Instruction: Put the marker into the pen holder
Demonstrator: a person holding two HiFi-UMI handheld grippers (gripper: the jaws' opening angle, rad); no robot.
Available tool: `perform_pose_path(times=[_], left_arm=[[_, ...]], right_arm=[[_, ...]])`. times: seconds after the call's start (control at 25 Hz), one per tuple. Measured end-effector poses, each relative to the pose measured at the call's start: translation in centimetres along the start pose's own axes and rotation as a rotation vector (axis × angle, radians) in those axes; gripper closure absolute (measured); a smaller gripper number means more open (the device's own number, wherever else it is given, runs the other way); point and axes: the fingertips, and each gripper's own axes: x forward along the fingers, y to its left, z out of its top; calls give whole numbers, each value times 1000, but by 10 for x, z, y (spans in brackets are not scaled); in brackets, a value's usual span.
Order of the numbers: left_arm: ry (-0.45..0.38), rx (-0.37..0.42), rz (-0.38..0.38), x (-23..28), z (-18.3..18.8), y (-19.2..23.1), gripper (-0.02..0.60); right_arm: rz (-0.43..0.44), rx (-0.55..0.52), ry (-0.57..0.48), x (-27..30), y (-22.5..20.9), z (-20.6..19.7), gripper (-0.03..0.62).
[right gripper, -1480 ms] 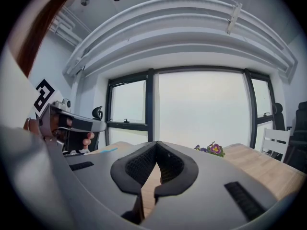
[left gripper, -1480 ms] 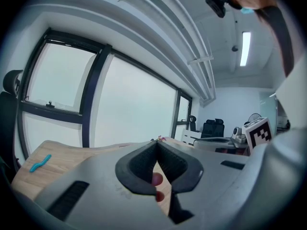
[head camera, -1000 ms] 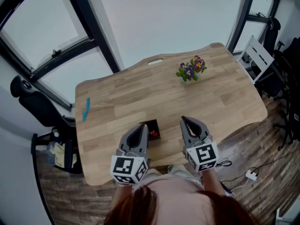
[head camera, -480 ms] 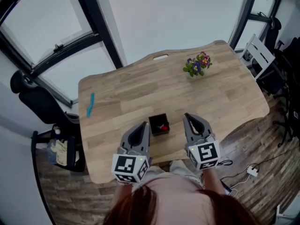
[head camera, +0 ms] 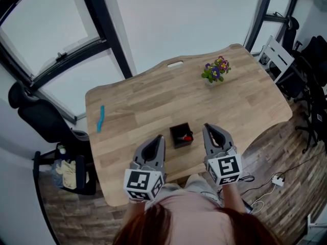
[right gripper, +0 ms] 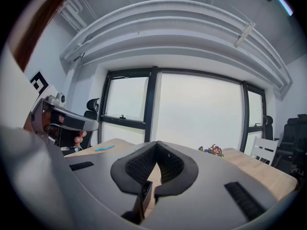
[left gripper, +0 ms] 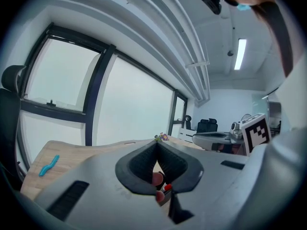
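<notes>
- Pale wood throughout: the wooden table (head camera: 153, 96) carries the black square pen holder (head camera: 179, 131) close to its near edge, between the tips of the two grippers.
- The red-capped marker (head camera: 187, 137) sits inside the pen holder, its red end showing at the right side of the opening.
- The left gripper (head camera: 160, 138) has its jaws clenched tip to tip with nothing between them. Its tip is near the holder's left side, apart from it.
- The right gripper (head camera: 206, 128) is likewise closed and empty, its tip near the holder's right side, not touching.
- A turquoise wavy strip (head camera: 100, 118) lies by the table's left edge, well apart.
- A small pot of purple and yellow flowers (head camera: 215, 70) stands far right.
- A black office chair (head camera: 38, 119) stands left of the table.
</notes>
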Motion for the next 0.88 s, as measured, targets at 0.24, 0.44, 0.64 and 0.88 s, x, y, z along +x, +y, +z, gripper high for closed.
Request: perform_pose_path(times=[0.24,0.44,0.64,0.88], left_arm=[[-2,-5,-32,-9,-4,6,581],[-1,-8,-56,-14,-6,9,581],[1,-10,-80,-17,-8,8,580],[-2,-13,-93,-14,-8,5,581]], right_arm=[[-50,-8,-6,-4,4,4,594],[-85,5,-13,-12,7,5,595],[-110,6,-6,-19,11,3,595],[-116,4,-16,-20,9,6,594]])
